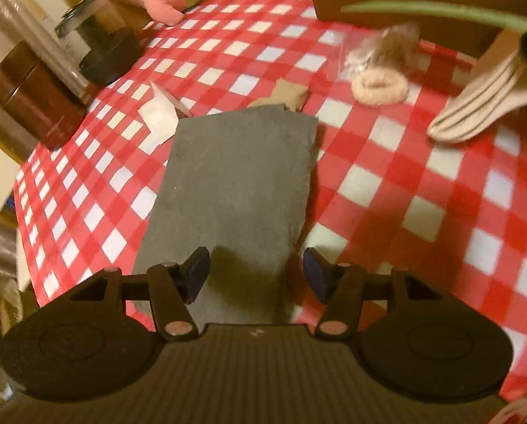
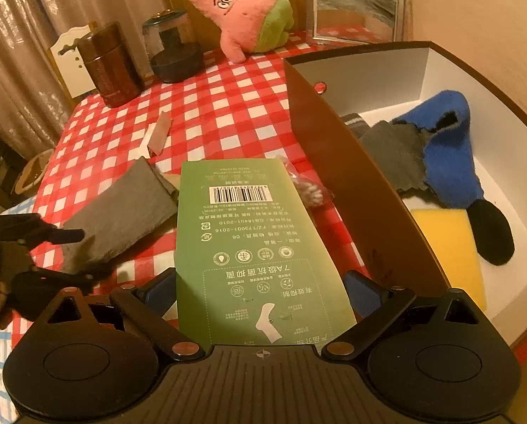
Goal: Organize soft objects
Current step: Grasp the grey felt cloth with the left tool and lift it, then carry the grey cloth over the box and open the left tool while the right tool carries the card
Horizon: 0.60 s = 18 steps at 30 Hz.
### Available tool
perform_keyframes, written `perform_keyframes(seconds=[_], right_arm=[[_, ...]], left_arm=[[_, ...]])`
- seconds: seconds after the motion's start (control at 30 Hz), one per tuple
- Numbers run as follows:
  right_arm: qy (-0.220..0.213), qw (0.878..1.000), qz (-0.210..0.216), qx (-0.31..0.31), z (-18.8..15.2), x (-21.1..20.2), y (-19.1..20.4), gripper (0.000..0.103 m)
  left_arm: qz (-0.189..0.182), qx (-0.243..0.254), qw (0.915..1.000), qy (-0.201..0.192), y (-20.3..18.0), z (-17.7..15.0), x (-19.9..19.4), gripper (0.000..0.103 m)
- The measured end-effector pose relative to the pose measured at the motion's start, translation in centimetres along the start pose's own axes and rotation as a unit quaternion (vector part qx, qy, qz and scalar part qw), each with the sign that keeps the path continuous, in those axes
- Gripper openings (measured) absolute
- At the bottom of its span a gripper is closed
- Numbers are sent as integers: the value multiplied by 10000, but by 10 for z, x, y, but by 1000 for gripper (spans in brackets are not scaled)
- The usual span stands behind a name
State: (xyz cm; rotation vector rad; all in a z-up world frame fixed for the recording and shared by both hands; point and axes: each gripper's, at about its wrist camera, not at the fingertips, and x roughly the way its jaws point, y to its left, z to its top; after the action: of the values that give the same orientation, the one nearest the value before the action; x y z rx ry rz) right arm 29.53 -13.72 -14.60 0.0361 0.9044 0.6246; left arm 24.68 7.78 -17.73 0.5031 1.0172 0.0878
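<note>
Our left gripper (image 1: 256, 275) and right gripper (image 2: 259, 291) look alike: matte black plastic, each with a ribbed centre plate flanked by two rounded housings bearing a shallow circular recess. Flat black link bars run forward from the plate, pinned with round silver-pink rivets, smaller screws farther out. Our fingers (image 1: 314, 277) end in dark blue pads (image 2: 364, 291). A small white crosshair mark sits on the right plate's front edge; the left one carries a faint white speck there.
</note>
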Motion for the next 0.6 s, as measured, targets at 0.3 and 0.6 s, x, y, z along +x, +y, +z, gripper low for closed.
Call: perform_keyframes(seconds=[0.3, 0.6], right_arm=[[2, 9999, -75, 90, -3, 0, -2, 97], [-233, 9997, -37, -70, 2, -13, 4, 97]], left_arm=[[-326, -357, 9988, -46, 22, 5, 0, 11], [-203, -1105, 9921, -555, 60, 8, -49, 6]])
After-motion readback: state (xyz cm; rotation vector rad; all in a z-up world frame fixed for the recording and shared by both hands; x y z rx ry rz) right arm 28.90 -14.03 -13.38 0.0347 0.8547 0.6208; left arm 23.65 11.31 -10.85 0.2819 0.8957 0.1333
